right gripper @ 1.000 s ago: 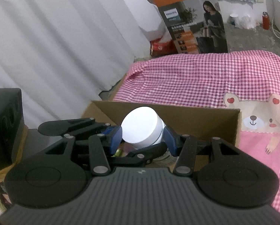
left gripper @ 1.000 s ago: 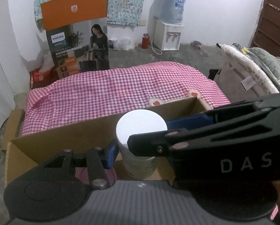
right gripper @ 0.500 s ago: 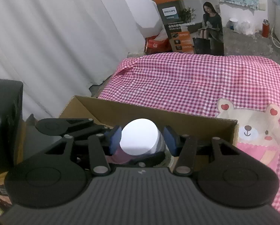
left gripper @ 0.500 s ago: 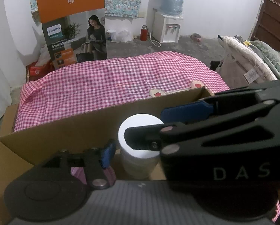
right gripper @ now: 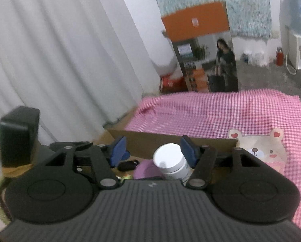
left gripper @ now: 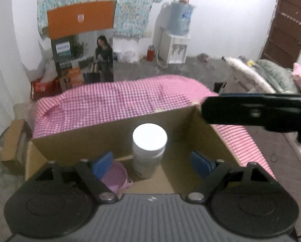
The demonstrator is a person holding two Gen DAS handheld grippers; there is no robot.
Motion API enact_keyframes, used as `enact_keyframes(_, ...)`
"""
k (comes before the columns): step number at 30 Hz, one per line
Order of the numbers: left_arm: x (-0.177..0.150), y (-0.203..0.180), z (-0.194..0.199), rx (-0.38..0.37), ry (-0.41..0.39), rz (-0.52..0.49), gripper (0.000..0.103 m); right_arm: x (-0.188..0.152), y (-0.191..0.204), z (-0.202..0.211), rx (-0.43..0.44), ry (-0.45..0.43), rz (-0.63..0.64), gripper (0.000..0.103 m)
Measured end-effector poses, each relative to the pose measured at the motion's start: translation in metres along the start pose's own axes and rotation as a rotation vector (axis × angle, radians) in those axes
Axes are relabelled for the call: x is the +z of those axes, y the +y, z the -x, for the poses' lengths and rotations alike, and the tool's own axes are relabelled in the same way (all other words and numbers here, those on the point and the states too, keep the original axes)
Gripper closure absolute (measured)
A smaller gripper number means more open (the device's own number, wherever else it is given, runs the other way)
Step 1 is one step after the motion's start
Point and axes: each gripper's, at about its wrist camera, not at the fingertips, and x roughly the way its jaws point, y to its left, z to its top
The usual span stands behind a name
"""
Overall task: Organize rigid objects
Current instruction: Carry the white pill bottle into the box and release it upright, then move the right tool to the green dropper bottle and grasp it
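Note:
A white-lidded jar (left gripper: pixel 149 151) stands upright inside an open cardboard box (left gripper: pixel 102 137). It also shows in the right wrist view (right gripper: pixel 171 164), below the fingers. My left gripper (left gripper: pixel 151 164) is open above the box, its blue pads either side of the jar and apart from it. My right gripper (right gripper: pixel 155 151) is open and empty, raised above the jar; one of its fingers crosses the left wrist view (left gripper: pixel 257 114). A purple lid (left gripper: pixel 115 174) lies in the box beside the jar.
The box (right gripper: pixel 170 143) sits at the near edge of a surface under a pink checked cloth (left gripper: pixel 120 104) with a bear print (right gripper: pixel 257 145). A small dark object (right gripper: pixel 128 165) lies in the box. A tall printed carton (left gripper: pixel 84 48) stands behind, white curtain (right gripper: pixel 59 50) at left.
Both grippers have let go of the jar and opened. The jar now stands on the box floor. The right gripper has lifted up and back; both views have risen.

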Motion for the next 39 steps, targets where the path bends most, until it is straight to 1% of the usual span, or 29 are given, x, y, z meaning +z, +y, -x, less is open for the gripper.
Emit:
enact_keyframes(5,-0.024,-0.006,0.049,-0.033,-0.069,-0.027,0.013,-0.029,0.021,0.057,0.028,-0.069,-0.014,0.039)
enact_keyframes(8,-0.043,-0.008,0.072,-0.055,-0.091,-0.037,0.013,-0.054,0.03,0.077,0.03,-0.086,-0.045,0.037)
enact_keyframes(10,-0.059,-0.008,0.082,-0.077,-0.089,-0.042,0.013,-0.074,0.033,0.083,0.026,-0.083,-0.083,0.037)
enact_keyframes(14,-0.093,-0.012,0.092,-0.094,-0.051,-0.069,0.013,-0.112,0.037,0.081,0.003,-0.059,-0.142,0.037)
enact_keyframes(19,-0.129,-0.022,0.095,-0.087,-0.022,-0.098,0.013,-0.15,0.039,0.066,-0.004,0.005,-0.209,0.037)
enact_keyframes(23,-0.153,-0.032,0.09,-0.062,-0.012,-0.127,0.013,-0.169,0.04,0.053,-0.006,0.061,-0.238,0.037)
enact_keyframes(27,-0.17,-0.045,0.082,-0.009,-0.013,-0.177,0.014,-0.18,0.044,0.043,-0.02,0.094,-0.212,0.039)
enact_keyframes(29,-0.174,-0.047,0.078,-0.004,-0.013,-0.192,0.017,-0.183,0.048,0.038,-0.023,0.111,-0.192,0.039)
enact_keyframes(32,-0.177,-0.049,0.071,0.015,-0.025,-0.202,0.023,-0.183,0.054,0.029,-0.028,0.128,-0.155,0.04)
enact_keyframes(34,-0.176,-0.05,0.067,0.026,-0.032,-0.21,0.033,-0.184,0.058,0.024,-0.028,0.132,-0.133,0.042)
enact_keyframes(35,-0.176,-0.05,0.065,0.027,-0.035,-0.213,0.035,-0.183,0.059,0.021,-0.028,0.134,-0.124,0.043)
enact_keyframes(36,-0.176,-0.051,0.063,0.025,-0.038,-0.214,0.037,-0.183,0.06,0.019,-0.03,0.136,-0.116,0.048)
enact_keyframes(37,-0.176,-0.052,0.061,0.021,-0.039,-0.216,0.042,-0.182,0.061,0.016,-0.033,0.142,-0.111,0.049)
enact_keyframes(39,-0.176,-0.052,0.058,0.016,-0.04,-0.22,0.048,-0.181,0.06,0.011,-0.034,0.15,-0.104,0.054)
